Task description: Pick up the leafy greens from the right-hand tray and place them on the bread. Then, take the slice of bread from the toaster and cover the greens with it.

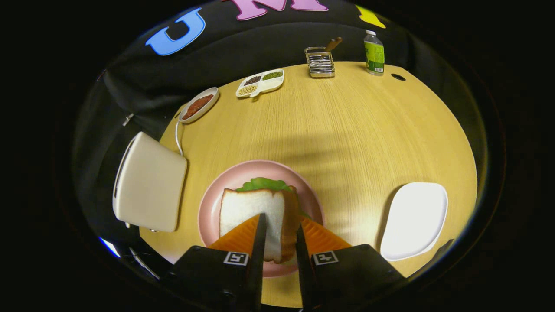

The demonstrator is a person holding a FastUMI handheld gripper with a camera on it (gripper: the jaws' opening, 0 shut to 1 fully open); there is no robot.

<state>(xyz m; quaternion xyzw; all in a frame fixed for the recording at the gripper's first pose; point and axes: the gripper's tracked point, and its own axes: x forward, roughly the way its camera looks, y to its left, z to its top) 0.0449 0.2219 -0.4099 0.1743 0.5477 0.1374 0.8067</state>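
Observation:
My gripper point(279, 225) is shut on a slice of bread point(251, 212), held on edge with its white face turned left and its brown crust between my fingers. The slice hangs over a pink plate point(208, 208). Leafy greens point(262, 184) lie on the plate just beyond the held slice; whatever is under them is hidden by the slice. A cream toaster point(149, 186) stands to the left of the plate, near the table's edge. An empty white tray point(414, 221) sits to the right of my fingers.
On the round wooden table point(347, 130), far side: an oval dish of reddish food point(198, 105), a divided dish of beans point(259, 82), a metal rack point(320, 62) and a green-labelled bottle point(373, 53). A white cord point(177, 138) runs behind the toaster.

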